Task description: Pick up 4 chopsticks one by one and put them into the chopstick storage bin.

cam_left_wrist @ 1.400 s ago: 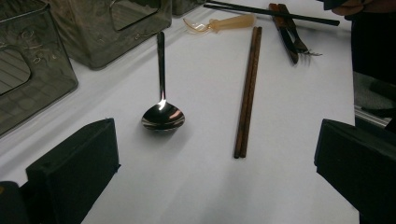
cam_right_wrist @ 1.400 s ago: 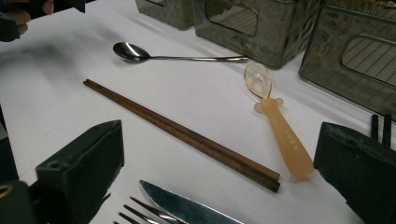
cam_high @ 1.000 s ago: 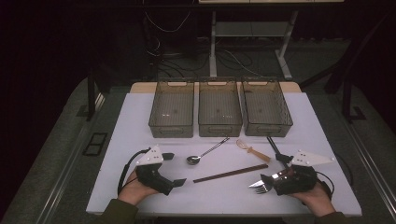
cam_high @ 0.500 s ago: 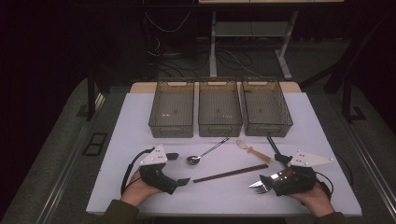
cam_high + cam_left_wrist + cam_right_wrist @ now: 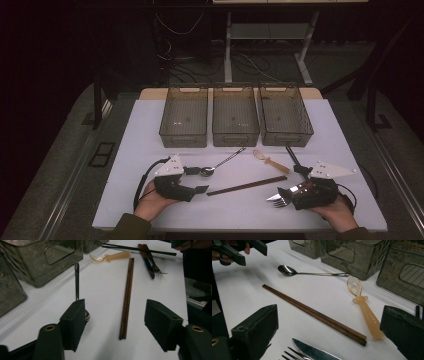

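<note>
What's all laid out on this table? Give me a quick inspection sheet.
Surface: white table, flat.
Job's things: metal spoon and brown chopsticks lying near the left tool, whose jaws have just been closing with nothing held.
Clutter: three mesh bins in a row, amber plastic spoon, knife and fork.
Grippers: right tool open.
Cables: black lead at left tool.
Surroundings: dark floor, wires behind.

Steel spoon [image 5: 218, 165], flat, beside brown chopsticks [image 5: 247, 185]

Dark room, white table [image 5: 125, 200], grey floor [image 5: 60, 165]
</note>
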`<action>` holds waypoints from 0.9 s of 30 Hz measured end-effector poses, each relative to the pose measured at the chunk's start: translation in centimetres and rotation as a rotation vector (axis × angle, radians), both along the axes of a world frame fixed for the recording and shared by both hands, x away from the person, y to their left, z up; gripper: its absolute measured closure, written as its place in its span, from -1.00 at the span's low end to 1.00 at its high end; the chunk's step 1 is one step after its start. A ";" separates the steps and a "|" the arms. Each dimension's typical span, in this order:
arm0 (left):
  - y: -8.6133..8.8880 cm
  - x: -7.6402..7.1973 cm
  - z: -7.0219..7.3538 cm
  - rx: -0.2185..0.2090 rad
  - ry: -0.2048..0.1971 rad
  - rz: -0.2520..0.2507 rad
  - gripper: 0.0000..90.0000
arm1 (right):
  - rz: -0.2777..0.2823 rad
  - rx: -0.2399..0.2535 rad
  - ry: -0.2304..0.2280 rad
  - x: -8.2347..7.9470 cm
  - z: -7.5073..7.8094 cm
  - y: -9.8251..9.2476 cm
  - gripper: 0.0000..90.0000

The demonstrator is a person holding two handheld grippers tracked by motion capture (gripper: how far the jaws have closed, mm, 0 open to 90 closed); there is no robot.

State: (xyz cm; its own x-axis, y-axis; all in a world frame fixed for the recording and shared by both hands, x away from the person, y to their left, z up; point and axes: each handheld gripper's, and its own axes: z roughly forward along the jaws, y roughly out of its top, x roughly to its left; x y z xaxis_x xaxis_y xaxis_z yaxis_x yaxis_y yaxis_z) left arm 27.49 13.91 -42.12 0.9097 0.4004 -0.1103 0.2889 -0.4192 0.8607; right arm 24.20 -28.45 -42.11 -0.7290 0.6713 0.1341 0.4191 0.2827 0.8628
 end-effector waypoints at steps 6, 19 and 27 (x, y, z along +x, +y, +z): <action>-0.7 0.2 -0.2 0.011 0.013 -0.014 0.04 | 0.001 0.001 0.002 0.0 0.0 0.0 -0.95; -1.8 0.6 -0.5 0.020 0.018 -0.050 0.47 | -0.002 -0.004 0.004 0.1 -0.2 0.1 -0.95; -2.7 0.9 -0.7 0.059 0.039 -0.068 0.62 | -0.003 -0.003 0.007 0.2 -0.2 0.1 -0.95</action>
